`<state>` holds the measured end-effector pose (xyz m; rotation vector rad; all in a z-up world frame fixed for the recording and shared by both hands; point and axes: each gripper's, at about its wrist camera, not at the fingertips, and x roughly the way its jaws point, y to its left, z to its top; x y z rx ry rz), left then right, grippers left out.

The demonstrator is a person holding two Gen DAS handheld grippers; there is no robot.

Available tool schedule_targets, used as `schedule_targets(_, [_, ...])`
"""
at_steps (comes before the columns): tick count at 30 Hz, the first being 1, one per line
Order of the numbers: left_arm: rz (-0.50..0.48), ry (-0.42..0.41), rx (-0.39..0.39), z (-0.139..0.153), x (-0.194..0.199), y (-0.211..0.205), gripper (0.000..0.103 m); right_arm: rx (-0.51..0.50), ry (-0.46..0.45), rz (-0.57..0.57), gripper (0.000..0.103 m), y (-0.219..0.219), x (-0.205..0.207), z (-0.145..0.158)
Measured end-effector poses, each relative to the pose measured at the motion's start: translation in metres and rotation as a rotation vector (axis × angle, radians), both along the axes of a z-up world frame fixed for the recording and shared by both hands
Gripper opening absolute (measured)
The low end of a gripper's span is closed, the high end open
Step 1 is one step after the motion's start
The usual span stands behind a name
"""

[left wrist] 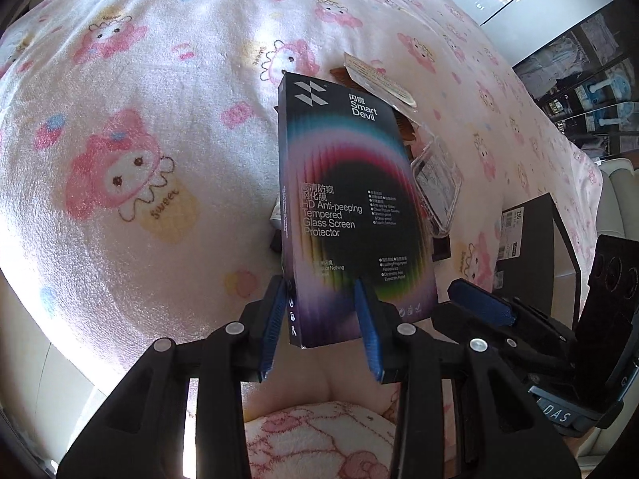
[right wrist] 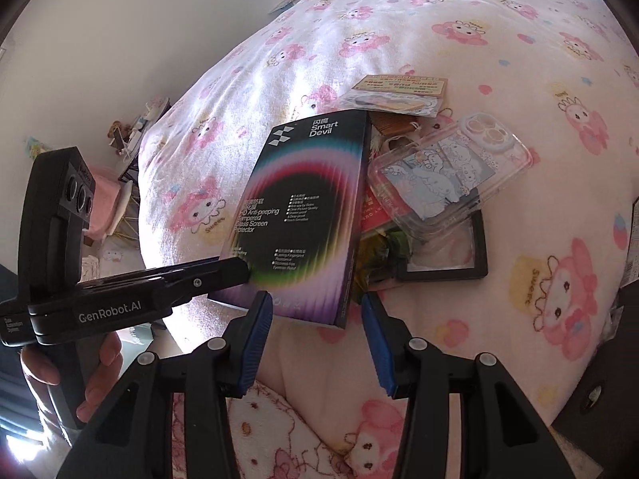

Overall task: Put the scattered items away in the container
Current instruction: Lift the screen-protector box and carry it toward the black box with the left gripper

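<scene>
My left gripper (left wrist: 319, 285) is shut on the lower end of a black screen protector box (left wrist: 343, 183) with a rainbow ring, holding it tilted above the bed. In the right wrist view the same box (right wrist: 307, 207) is pinched at its lower left corner by the left gripper's fingers (right wrist: 235, 271), with a hand on the handle. My right gripper (right wrist: 317, 299) stands open just below the box's near edge, pads clear of it. A black box container (left wrist: 535, 235) with a white label sits at the right.
Beyond the box lies a heap on the pink cartoon blanket (right wrist: 519, 287): a clear phone case (right wrist: 451, 171), a black frame (right wrist: 479, 239), a carded packet (right wrist: 395, 92), a brown comb (right wrist: 385, 125) and a red packet (right wrist: 371, 207). The bed drops off at the left.
</scene>
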<state>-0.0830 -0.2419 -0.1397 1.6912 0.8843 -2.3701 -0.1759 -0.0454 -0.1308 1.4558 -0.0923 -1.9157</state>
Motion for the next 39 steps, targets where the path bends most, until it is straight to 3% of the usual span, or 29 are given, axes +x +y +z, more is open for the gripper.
schedule_targets(5, [0.043, 0.021, -0.007, -0.001, -0.006, -0.012, 0.036, -0.049, -0.007, -0.045, 0.042, -0.001, -0.012, -0.001])
schedule_targets(9, [0.064, 0.01, 0.016, -0.008, -0.014, -0.019, 0.035, -0.096, -0.075, -0.071, 0.043, -0.007, -0.021, -0.015])
schedule_targets(18, [-0.066, 0.001, -0.007, 0.0, -0.004, 0.005, 0.037, 0.047, 0.003, -0.057, 0.043, -0.014, 0.004, -0.009])
schedule_targets(22, [-0.042, -0.012, -0.003, -0.007, -0.01, 0.002, 0.037, 0.062, 0.019, -0.065, 0.043, -0.016, 0.005, -0.01])
schedule_targets(27, [-0.036, -0.075, -0.014, -0.022, -0.025, 0.003, 0.045, 0.073, -0.022, -0.037, 0.044, -0.025, 0.002, -0.029])
schedule_targets(34, [-0.125, 0.027, -0.121, 0.029, -0.011, 0.038, 0.045, 0.072, 0.08, -0.035, 0.044, -0.006, 0.021, 0.013])
schedule_targets(39, [-0.146, 0.099, -0.078, 0.062, 0.0, 0.059, 0.045, 0.018, 0.1, -0.055, 0.044, 0.031, 0.033, 0.05])
